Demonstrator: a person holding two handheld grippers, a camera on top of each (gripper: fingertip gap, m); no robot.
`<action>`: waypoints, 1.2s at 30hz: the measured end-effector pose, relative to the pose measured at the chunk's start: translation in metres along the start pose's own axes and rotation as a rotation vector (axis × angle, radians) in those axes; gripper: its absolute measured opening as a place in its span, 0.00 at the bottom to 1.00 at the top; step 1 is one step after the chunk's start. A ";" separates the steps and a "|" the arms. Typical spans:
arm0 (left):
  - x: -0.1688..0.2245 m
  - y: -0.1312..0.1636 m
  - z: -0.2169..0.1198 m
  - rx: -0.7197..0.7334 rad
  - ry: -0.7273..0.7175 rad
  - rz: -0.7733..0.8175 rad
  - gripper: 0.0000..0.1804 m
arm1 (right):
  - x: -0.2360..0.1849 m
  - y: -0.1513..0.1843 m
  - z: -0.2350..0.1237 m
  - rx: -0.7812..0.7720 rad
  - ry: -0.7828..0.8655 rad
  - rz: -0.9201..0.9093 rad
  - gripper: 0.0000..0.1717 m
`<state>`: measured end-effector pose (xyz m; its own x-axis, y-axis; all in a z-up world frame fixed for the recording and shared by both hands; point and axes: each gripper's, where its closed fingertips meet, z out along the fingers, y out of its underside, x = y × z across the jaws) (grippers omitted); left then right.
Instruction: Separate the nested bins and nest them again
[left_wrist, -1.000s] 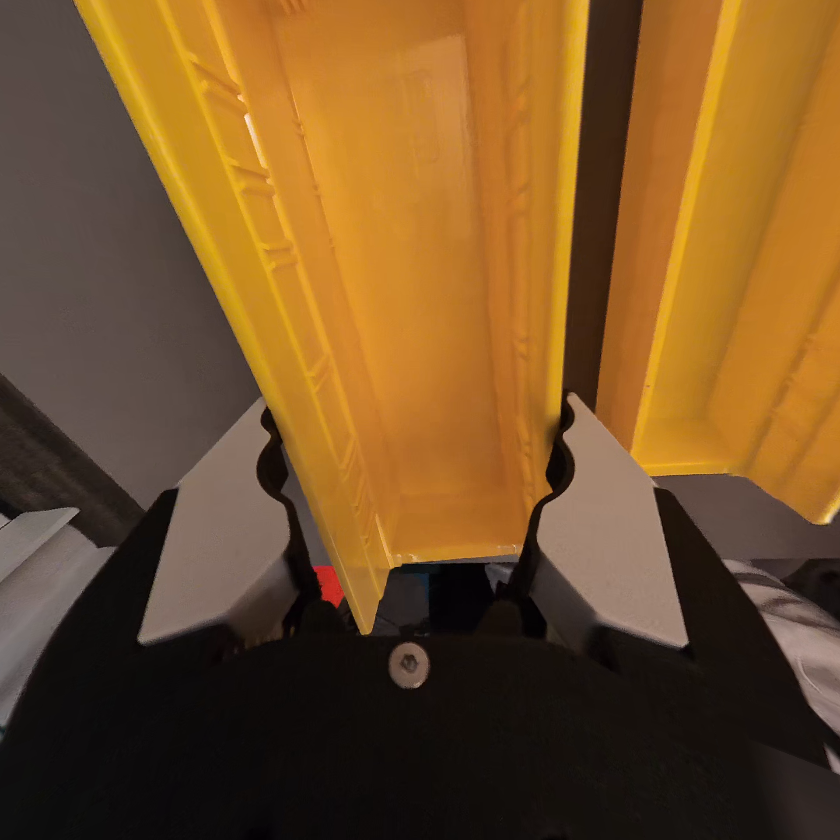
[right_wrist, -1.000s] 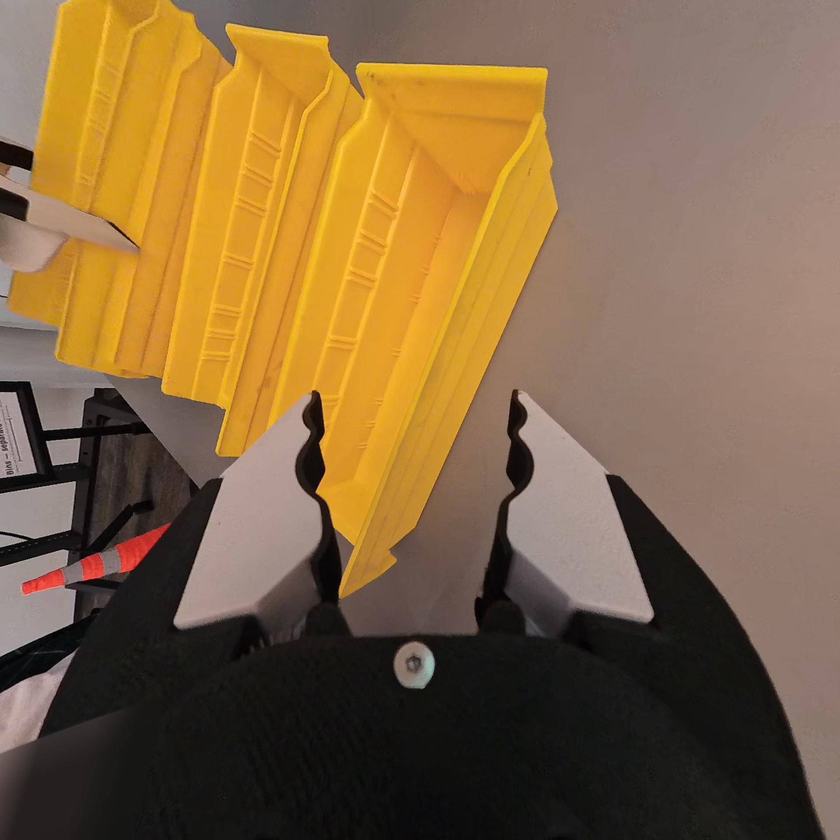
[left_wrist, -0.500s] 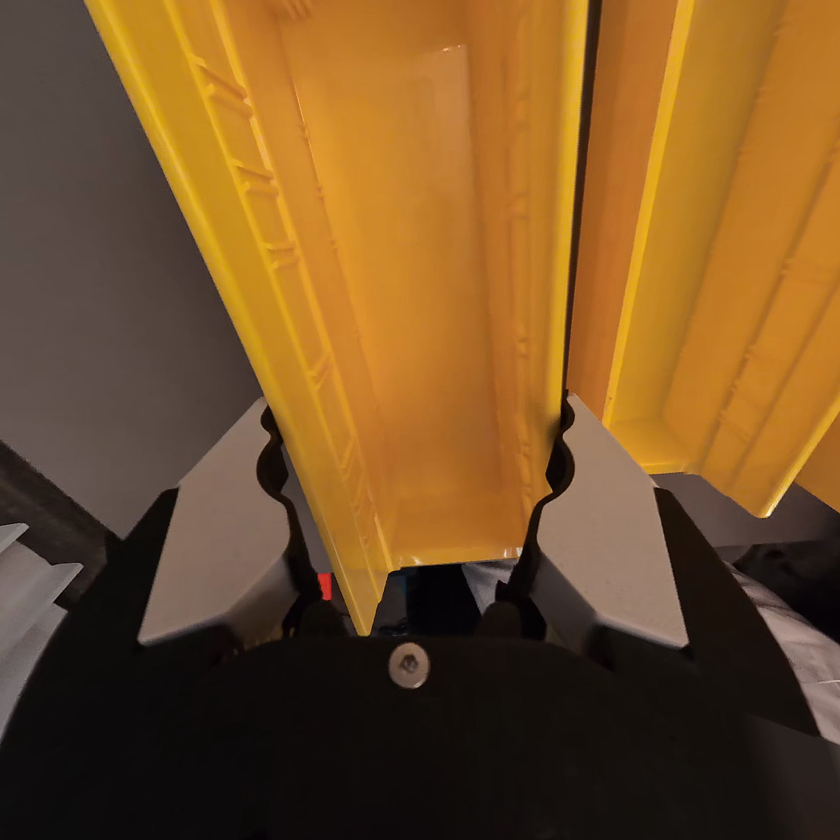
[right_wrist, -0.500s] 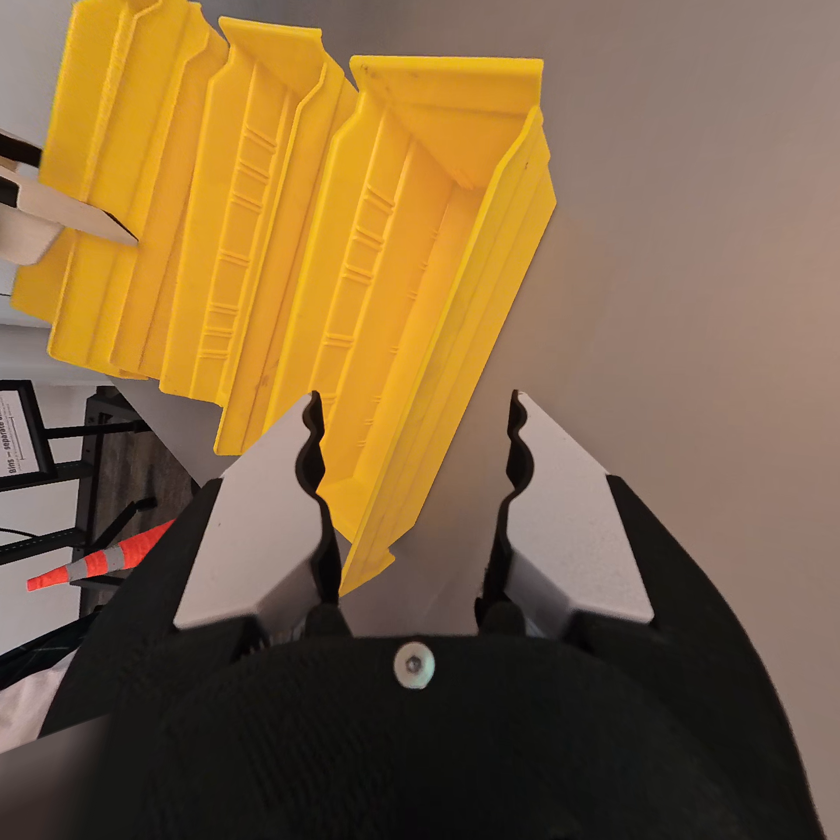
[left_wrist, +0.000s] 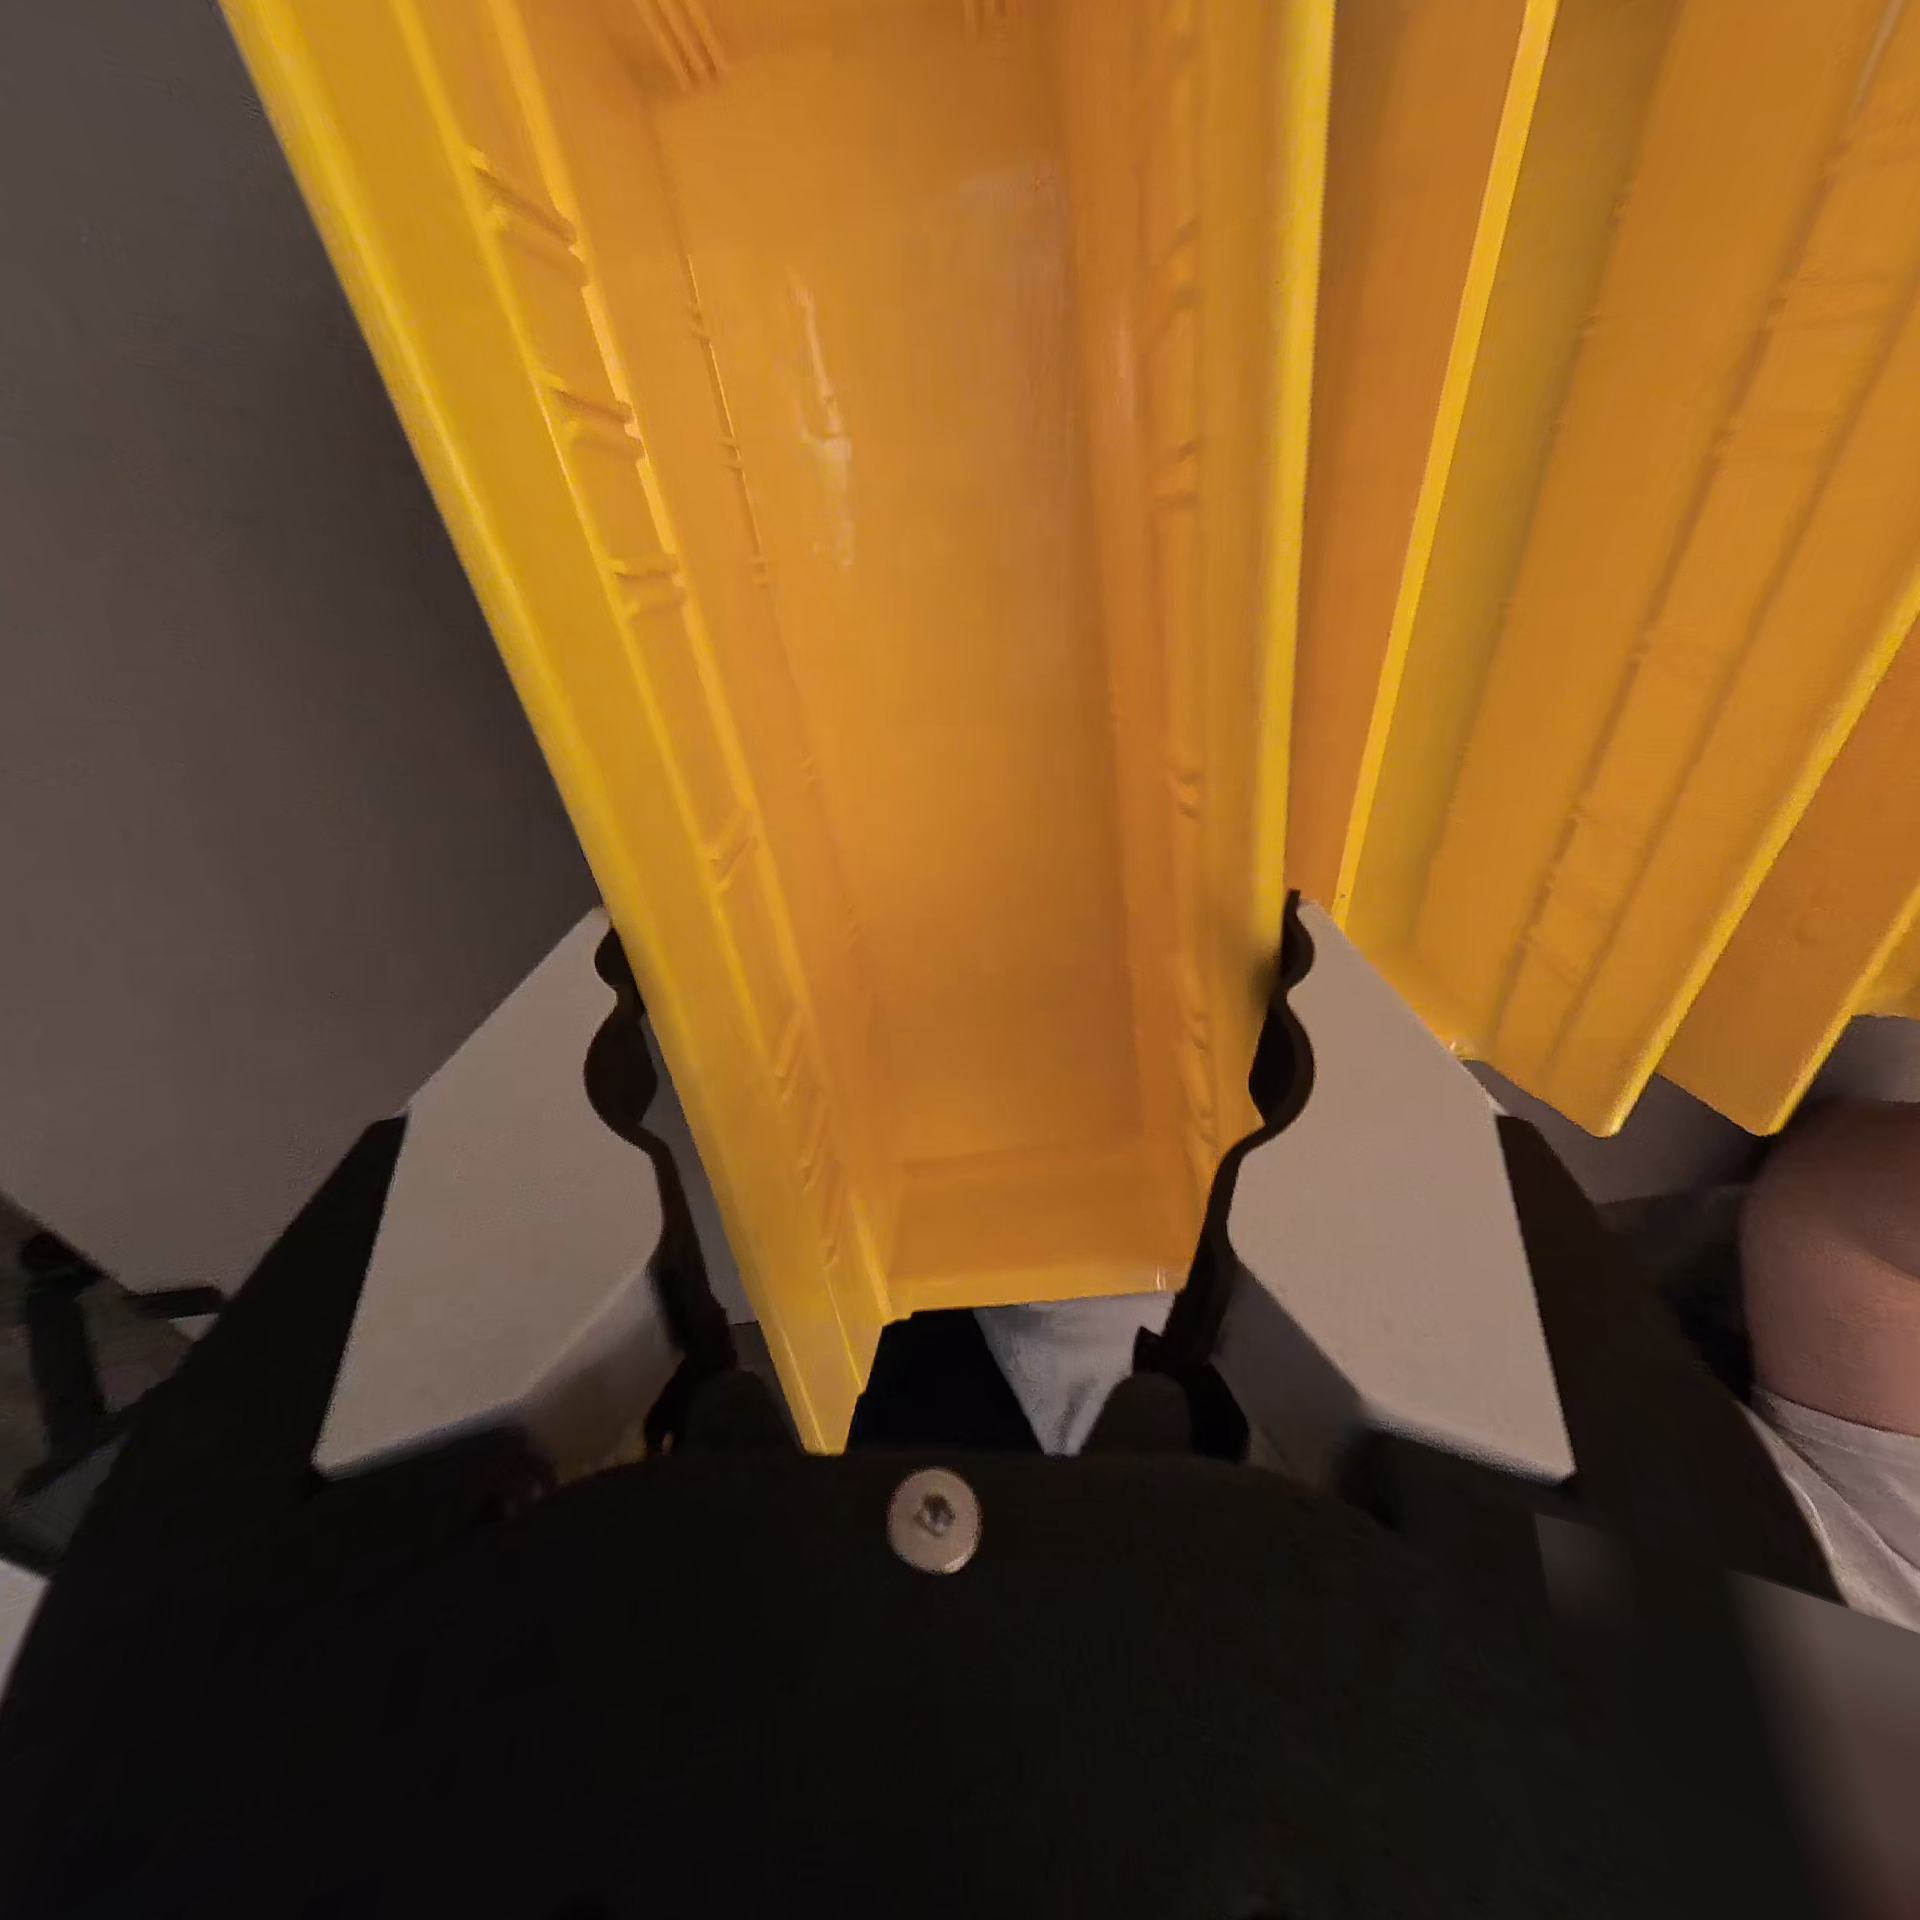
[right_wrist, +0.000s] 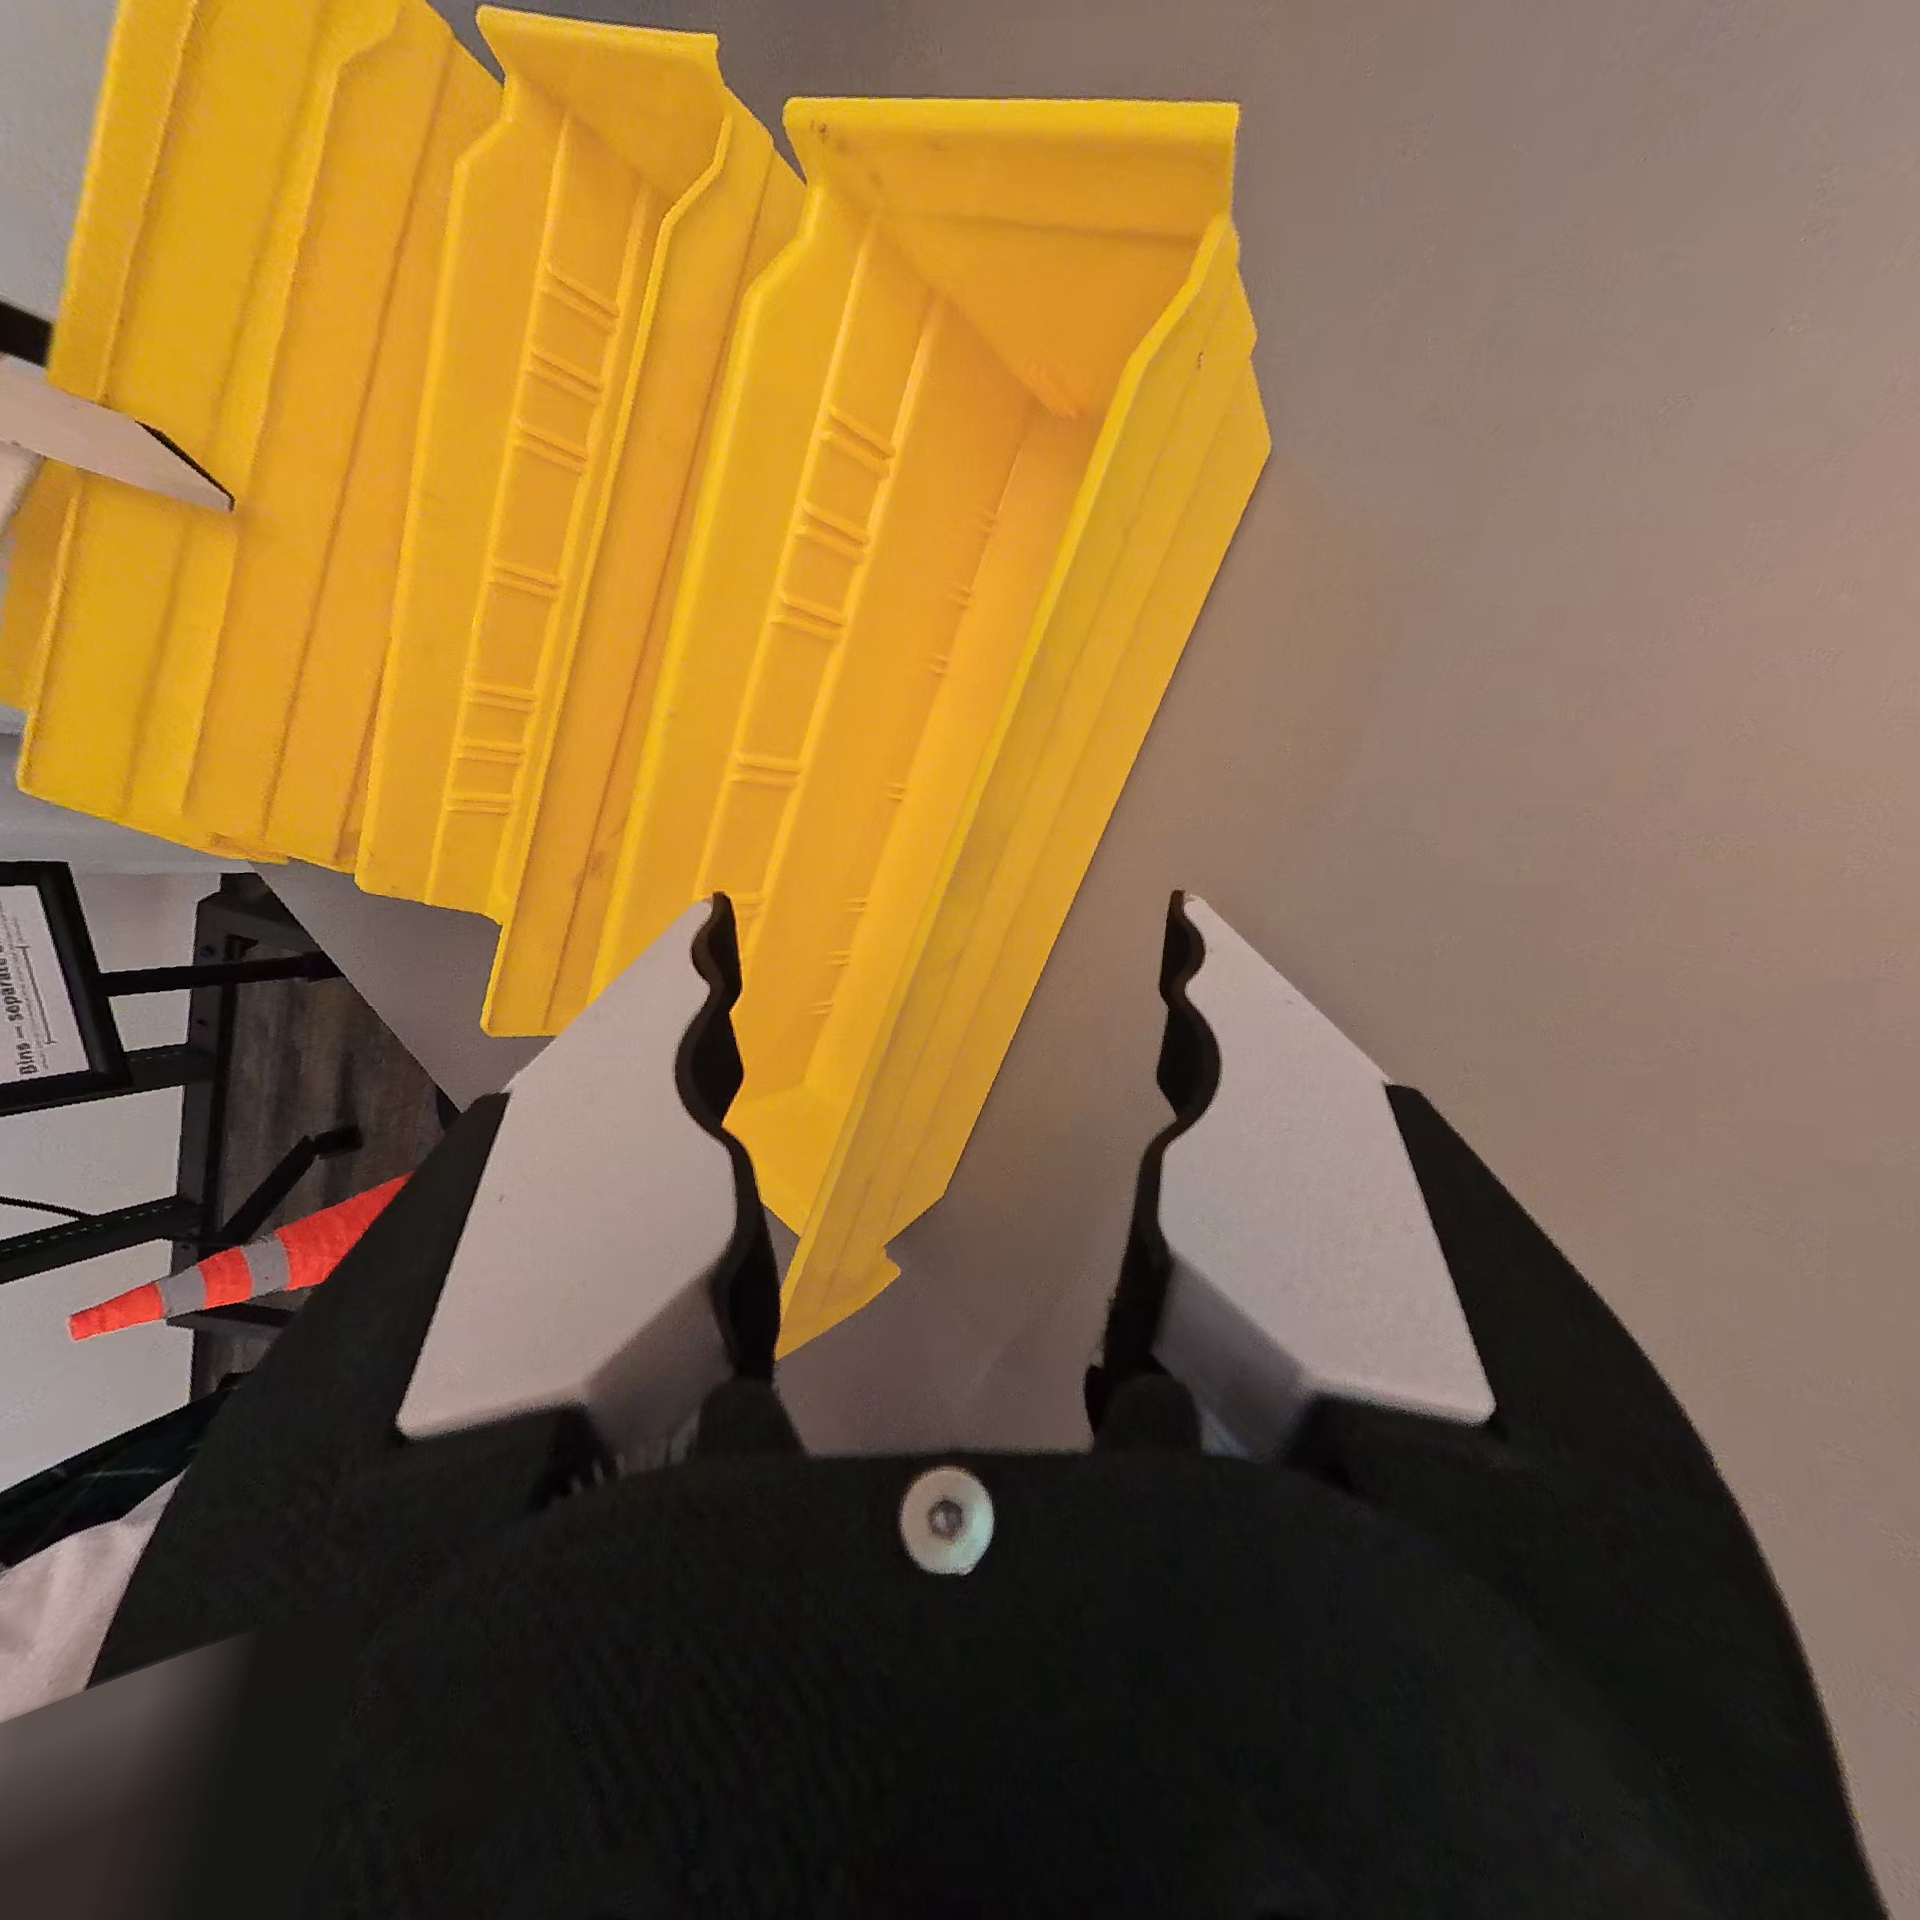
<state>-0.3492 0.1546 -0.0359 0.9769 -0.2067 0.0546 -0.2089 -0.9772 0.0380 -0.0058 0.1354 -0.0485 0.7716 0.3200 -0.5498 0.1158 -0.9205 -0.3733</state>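
Keep left tool (left_wrist: 951, 1023) clamped across held yellow bin (left_wrist: 935, 623), lower squarely into neighbouring bin (left_wrist: 1621, 582) at 2 o'clock on grey desk (right_wrist: 1558, 623); keep right tool (right_wrist: 951, 997) open, bracing third bin (right_wrist: 935, 623).

Three long, narrow yellow bins (right_wrist: 966, 582) lie open side up, side by side on the grey table. The leftmost bin (left_wrist: 966, 727) sits tilted, touching the middle bin (right_wrist: 540, 499).
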 end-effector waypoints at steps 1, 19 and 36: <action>0.001 0.002 0.002 -0.007 0.014 -0.005 0.66 | 0.000 0.000 0.000 0.001 0.000 0.000 0.48; -0.016 0.001 -0.002 -0.054 -0.202 0.098 0.65 | 0.001 0.003 0.006 -0.030 0.007 0.001 0.47; -0.007 -0.003 -0.014 -0.037 -0.158 0.107 0.66 | 0.002 0.005 0.006 -0.041 0.002 0.003 0.47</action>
<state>-0.3558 0.1599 -0.0221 0.9434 -0.3173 -0.0967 -0.3107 -0.9473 0.0776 -0.0078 0.1327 -0.0562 0.7732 0.3164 -0.5496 0.1384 -0.9299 -0.3408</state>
